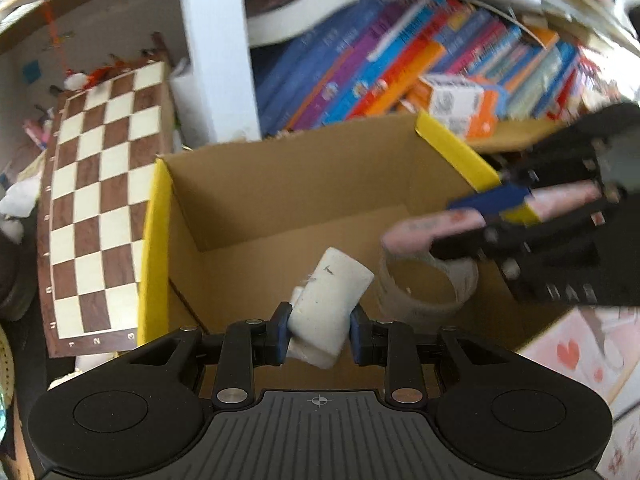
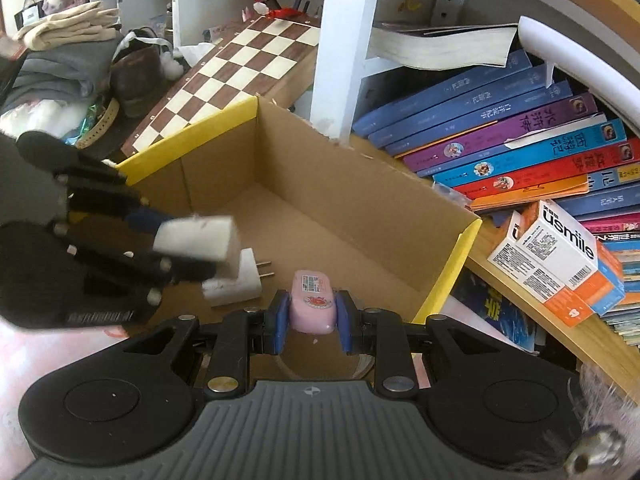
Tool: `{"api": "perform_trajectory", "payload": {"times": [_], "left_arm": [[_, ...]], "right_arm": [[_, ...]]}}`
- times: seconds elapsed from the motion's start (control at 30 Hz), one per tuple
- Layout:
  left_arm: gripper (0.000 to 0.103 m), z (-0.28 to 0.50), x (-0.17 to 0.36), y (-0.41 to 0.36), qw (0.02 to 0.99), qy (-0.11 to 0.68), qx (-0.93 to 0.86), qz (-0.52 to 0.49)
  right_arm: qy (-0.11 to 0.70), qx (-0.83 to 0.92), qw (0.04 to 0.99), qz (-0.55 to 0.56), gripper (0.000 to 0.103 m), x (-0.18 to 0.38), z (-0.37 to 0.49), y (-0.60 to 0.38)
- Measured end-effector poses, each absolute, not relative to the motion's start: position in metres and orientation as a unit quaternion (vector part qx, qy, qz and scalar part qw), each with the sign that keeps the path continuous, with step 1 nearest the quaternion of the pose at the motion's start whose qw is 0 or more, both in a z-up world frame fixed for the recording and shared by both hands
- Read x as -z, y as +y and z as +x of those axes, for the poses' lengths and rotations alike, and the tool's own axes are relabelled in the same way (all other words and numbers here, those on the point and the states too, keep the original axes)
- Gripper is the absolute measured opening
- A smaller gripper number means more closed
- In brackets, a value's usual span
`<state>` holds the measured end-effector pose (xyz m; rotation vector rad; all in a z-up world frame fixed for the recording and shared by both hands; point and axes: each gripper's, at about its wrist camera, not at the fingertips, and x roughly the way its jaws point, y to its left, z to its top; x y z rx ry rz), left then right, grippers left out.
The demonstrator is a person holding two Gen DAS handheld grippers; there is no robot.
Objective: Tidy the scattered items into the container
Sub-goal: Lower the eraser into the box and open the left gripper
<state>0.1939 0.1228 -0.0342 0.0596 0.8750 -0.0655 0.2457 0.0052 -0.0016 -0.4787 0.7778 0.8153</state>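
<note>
With both loads over the open cardboard box (image 2: 360,200), this reads as the drop step: left gripper (image 1: 320,330) is clamped on a white cylinder (image 1: 330,304), right gripper (image 2: 310,318) clamped on a pink eraser-like bar (image 2: 312,300); next move likely calls for opening each pair of jaws clear of the other. A white plug adapter (image 2: 236,284) and a tape ring (image 1: 428,284) already lie low-center on the box floor, the ring half hidden behind the right gripper, and the cylinder's material is hard to make out through blur.

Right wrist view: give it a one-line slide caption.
Right hand-held gripper holds a pink bar over the cardboard box, white charger plug already inside.
</note>
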Motion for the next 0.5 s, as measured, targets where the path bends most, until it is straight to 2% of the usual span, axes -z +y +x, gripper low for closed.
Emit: {"api": "perform_trajectory", "payload": {"times": [0.5], "left_arm": [[0.027,0.202,0.036,0.121,0.905,0.423,0.044,0.030]], "right_arm": [[0.366,-0.383,0.817,-0.227,0.023,0.007,0.277,0.028]]}}
